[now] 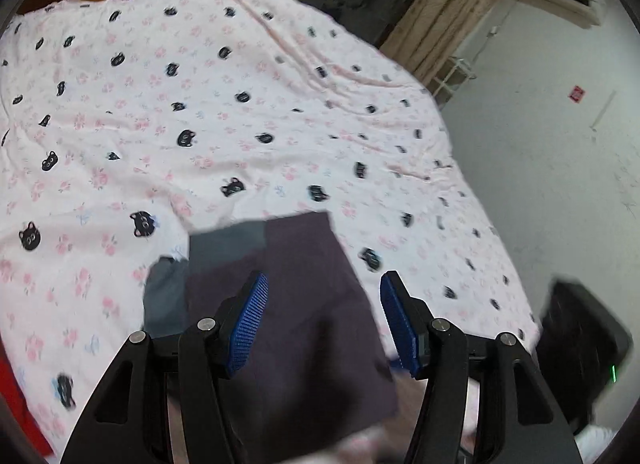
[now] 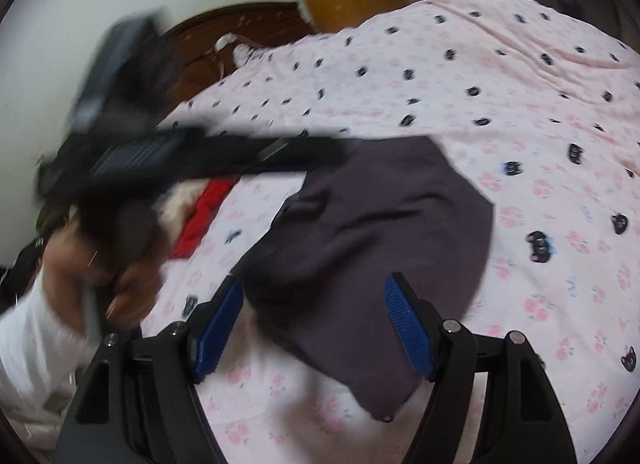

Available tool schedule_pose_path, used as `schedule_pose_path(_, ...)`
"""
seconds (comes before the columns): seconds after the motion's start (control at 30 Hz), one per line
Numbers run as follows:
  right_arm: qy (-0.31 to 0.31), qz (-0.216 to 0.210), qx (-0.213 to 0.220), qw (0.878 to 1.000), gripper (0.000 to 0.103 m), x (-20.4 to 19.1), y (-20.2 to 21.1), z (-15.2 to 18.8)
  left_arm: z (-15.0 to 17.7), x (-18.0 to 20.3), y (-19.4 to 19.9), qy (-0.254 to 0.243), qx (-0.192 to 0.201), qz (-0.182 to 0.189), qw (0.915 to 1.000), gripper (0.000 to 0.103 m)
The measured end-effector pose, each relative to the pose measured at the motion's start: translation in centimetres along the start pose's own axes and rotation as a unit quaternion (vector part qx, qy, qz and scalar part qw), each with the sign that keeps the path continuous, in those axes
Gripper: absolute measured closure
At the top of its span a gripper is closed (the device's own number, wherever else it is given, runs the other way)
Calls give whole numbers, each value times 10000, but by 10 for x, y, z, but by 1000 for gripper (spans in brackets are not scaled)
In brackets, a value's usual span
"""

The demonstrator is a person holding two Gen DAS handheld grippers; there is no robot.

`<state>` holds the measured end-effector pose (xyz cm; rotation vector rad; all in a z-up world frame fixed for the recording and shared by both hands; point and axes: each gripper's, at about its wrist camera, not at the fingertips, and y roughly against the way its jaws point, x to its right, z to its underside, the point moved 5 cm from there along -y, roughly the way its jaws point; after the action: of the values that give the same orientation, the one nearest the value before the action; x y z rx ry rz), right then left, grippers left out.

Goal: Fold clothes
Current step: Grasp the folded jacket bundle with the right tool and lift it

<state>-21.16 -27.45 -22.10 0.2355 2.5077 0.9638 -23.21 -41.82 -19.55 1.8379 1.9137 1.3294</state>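
Both grippers, left (image 1: 323, 318) and right (image 2: 314, 328), hover jaws released over the garment (image 2: 372, 248) at lower centre; next, grasp an edge.

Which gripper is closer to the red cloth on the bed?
Left. The red cloth lies just beyond the left gripper, on the left hand's side of the bed. The right gripper hangs over the dark purple garment, farther from the red.

Your left claw (image 1: 322, 296) and right claw (image 2: 314, 300) both gape, gripping nothing; your white-sleeved left hand (image 2: 100, 284) is motion-blurred.
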Motion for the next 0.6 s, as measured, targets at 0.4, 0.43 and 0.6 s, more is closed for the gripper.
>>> schedule_pose_path(0.4, -141, -246, -804, 9964, 21, 4, -51, 26, 35, -58, -79, 598, -866, -656, 9923, 47)
schedule_pose_path(0.43, -80, -213, -840, 9962, 19, 1, -55, 28, 37, -60, -81, 617, -855, -639, 9924, 46)
schedule_pose_path(0.6, 269, -3, -975, 9949, 5, -11, -67, 34, 42, -64, -81, 655, -816, -604, 9927, 46)
